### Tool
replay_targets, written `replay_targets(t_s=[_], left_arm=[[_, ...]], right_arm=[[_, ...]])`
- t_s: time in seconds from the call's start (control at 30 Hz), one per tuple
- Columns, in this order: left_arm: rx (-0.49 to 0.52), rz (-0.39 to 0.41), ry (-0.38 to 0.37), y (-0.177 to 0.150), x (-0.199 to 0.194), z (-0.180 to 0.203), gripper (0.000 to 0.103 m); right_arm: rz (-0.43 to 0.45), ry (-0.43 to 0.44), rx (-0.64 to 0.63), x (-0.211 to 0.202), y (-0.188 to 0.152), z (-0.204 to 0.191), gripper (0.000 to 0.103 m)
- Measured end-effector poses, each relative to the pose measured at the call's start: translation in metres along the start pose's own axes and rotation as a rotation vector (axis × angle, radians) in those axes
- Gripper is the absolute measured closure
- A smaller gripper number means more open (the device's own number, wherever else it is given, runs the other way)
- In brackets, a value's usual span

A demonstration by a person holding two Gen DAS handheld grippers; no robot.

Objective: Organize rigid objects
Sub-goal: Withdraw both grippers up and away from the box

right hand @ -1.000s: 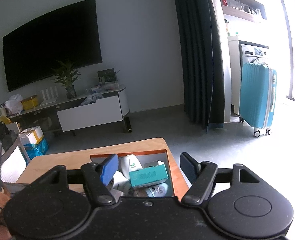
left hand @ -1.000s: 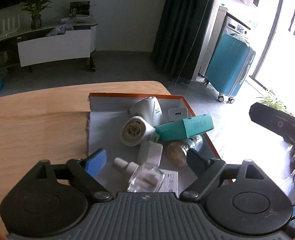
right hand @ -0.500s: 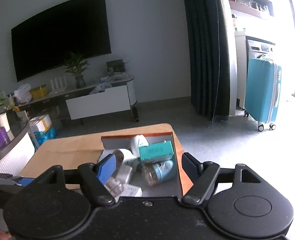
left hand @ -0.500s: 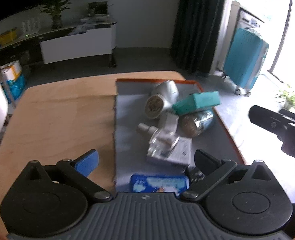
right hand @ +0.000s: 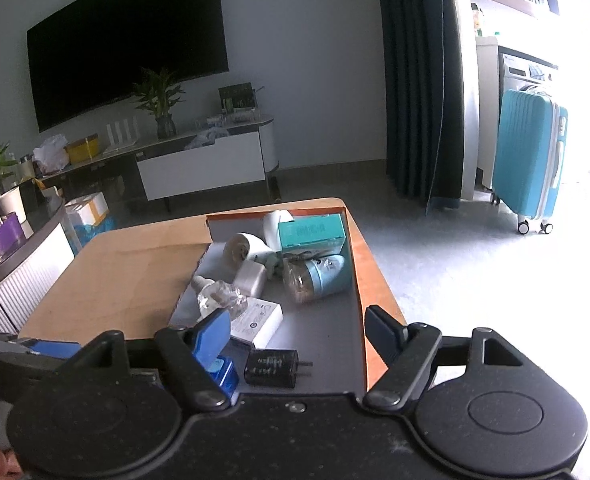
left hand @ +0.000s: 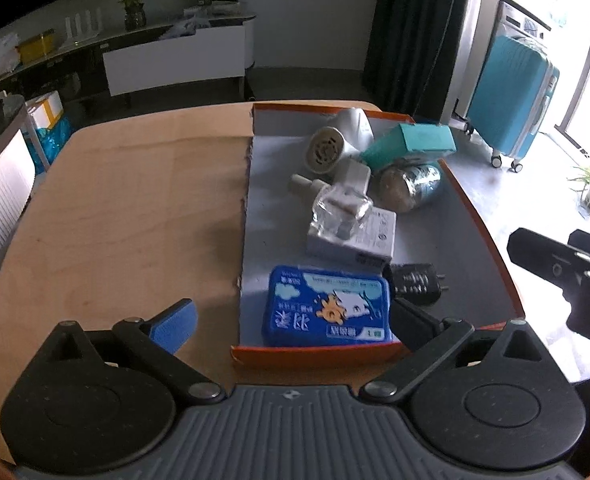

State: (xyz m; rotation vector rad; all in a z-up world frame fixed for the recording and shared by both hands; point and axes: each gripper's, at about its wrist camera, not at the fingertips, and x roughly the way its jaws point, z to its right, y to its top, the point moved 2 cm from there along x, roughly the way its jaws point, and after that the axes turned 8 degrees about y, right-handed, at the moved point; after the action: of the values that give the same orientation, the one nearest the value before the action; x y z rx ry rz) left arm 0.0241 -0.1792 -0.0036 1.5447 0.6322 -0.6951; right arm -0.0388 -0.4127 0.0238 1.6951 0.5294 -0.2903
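Tray (left hand: 477, 216): orange-walled, grey floor, long axis running near to far; sits on the right part of the wooden table (left hand: 127, 208). Its left wall is cut low and ragged.
Blue tin (left hand: 327, 307): flat, rounded corners, cartoon print, long axis left to right; lies against the tray's near wall, print upside down in the left wrist view.
Black plug (left hand: 415, 278): just right of the tin, touching or nearly so, prongs pointing right.
White box (left hand: 369, 238): flat, beyond the tin, mid-tray.
Clear bottle (left hand: 335, 204): on its side, resting partly on the white box, white neck pointing far-left.
White adapter (left hand: 353, 172): just beyond the bottle.
Jar (left hand: 409, 186): on its side at the right wall, brown contents, blue label; which end faces near I cannot tell.
Teal box (left hand: 409, 145): long axis left to right, propped above the jar, overhanging the tray's right wall.
Two white devices (left hand: 335, 146): far end; the nearer one shows a round grille facing near-left.
Left gripper (left hand: 291, 320): spread wide, empty, above the tray's near wall, one finger over bare table, the other near the plug.
Right gripper (right hand: 299, 330): also wide apart, empty, over the tray's near right part, plug just below it.
Suitcase (left hand: 513, 98): teal, upright on the floor far right, well apart.
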Motion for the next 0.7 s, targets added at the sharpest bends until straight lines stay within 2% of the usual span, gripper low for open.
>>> replay_targets(t_s=[0.7], left_arm=[[-0.012,0.006,-0.020,-0.0073,-0.0058,-0.0021,0.000]], right_arm=[[0.001,0.009,-0.022,-0.0088,-0.0010,-0.0068,0.014]])
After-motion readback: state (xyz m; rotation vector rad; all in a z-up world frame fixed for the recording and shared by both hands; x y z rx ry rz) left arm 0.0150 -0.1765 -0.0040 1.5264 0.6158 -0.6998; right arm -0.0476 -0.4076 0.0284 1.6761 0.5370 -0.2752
